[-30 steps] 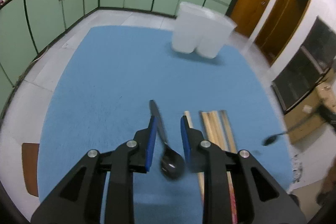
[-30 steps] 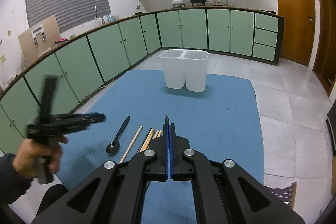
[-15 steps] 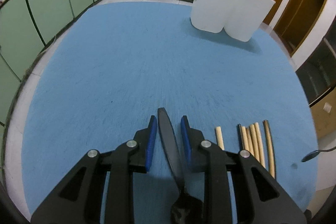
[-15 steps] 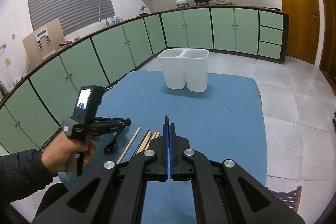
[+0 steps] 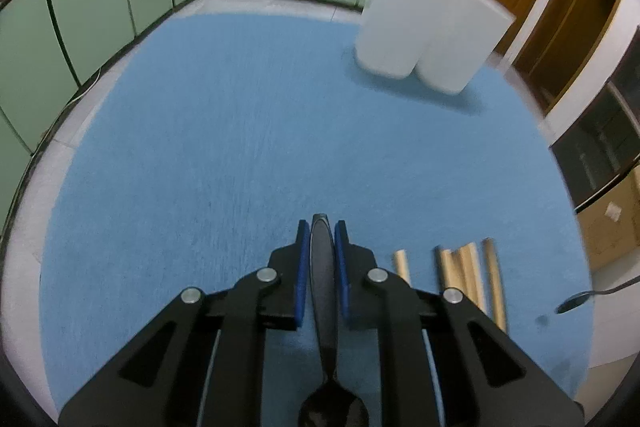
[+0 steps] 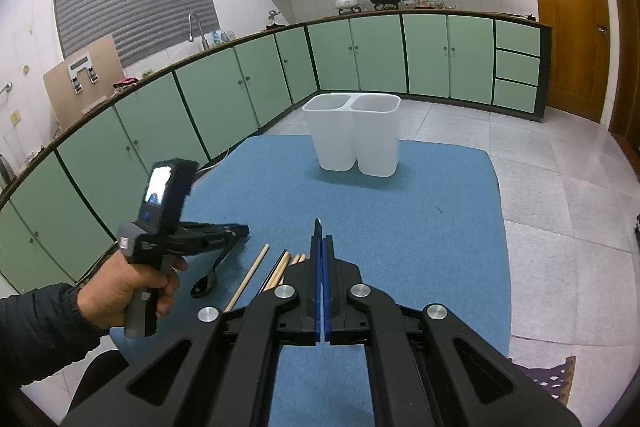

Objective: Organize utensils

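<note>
Blue mat (image 6: 420,211) covers the tabletop, with the white twin-compartment holder (image 6: 354,133) standing upright at its far end. Pale wooden chopsticks (image 5: 466,273) lie side by side near the close edge. Just left of them, the left gripper (image 5: 322,247) has its blue pads clenched on the handle of the black spoon (image 5: 325,291), whose bowl points back toward the holder's hand (image 6: 120,297). The right gripper (image 6: 322,247) hovers nearer the camera with its jaws pressed together on a thin dark handle (image 6: 318,229); what that handle belongs to cannot be told.
</note>
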Demonstrator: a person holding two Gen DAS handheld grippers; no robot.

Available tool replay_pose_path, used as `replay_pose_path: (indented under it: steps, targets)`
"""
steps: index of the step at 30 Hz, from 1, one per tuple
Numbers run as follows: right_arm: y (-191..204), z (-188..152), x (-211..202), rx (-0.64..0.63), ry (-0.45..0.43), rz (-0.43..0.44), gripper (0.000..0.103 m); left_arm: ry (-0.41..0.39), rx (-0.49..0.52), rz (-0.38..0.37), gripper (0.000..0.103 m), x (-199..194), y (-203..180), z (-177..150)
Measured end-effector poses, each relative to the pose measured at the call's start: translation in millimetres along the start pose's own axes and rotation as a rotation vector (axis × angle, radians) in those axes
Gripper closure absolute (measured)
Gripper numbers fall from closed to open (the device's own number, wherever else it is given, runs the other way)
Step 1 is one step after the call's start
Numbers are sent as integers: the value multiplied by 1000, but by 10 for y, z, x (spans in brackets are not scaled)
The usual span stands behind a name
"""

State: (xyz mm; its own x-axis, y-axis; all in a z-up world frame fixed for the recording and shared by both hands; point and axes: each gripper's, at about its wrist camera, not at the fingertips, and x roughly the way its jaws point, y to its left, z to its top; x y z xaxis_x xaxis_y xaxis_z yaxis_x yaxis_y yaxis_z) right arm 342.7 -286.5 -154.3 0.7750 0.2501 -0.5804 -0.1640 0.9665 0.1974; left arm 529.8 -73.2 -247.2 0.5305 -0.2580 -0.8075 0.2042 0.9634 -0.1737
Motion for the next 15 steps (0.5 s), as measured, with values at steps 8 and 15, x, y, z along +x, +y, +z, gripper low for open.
replay_pose_path:
  steps: [8, 15]
  targets:
    - [48, 76, -26, -14, -10, -14, 102, -254, 27, -91, 92, -881, -149, 177]
    - [136, 96, -64, -22, -18, -16, 102, -310, 61, -81, 94, -1044, -253, 84]
